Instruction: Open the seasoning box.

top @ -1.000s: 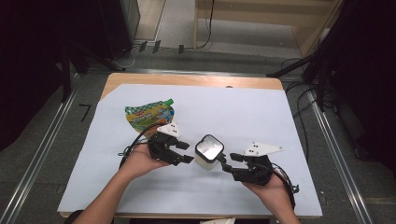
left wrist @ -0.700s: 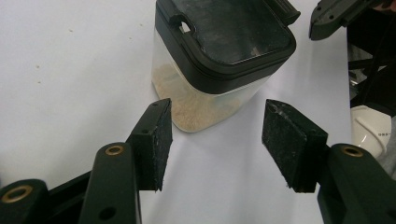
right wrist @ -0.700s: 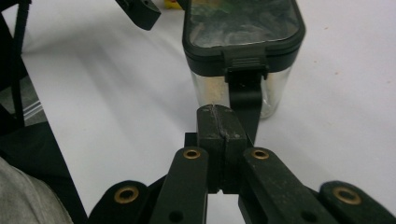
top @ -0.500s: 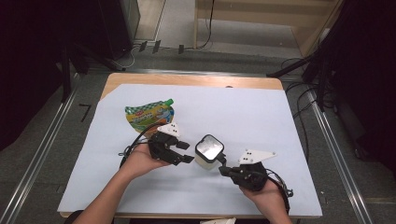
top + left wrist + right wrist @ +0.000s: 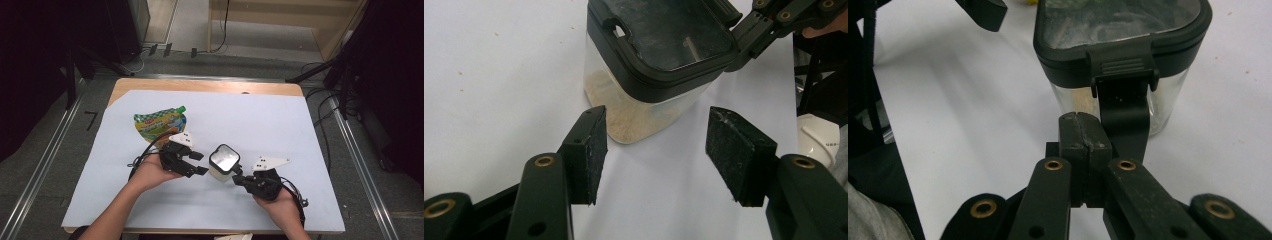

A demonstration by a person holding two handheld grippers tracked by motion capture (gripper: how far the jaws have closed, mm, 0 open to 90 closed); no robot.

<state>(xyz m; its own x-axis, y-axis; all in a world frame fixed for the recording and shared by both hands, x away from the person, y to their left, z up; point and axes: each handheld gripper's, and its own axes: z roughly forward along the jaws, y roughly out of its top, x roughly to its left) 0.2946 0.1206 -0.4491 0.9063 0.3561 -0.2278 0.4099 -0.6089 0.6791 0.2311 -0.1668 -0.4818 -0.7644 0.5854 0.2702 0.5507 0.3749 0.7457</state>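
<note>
Clear plastic container (image 5: 223,162), centre frame, could tip: right tongs (image 5: 1083,137), pressed together empty, nudge its lid latch (image 5: 1124,75), while left tongs (image 5: 654,145) stand apart, not bracing it.

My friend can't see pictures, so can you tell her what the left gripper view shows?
A clear container with a black lid and pale crumbs at the bottom stands on a white table cover. The left gripper points at it, open, not touching. The right gripper touches the lid's far edge.
</note>
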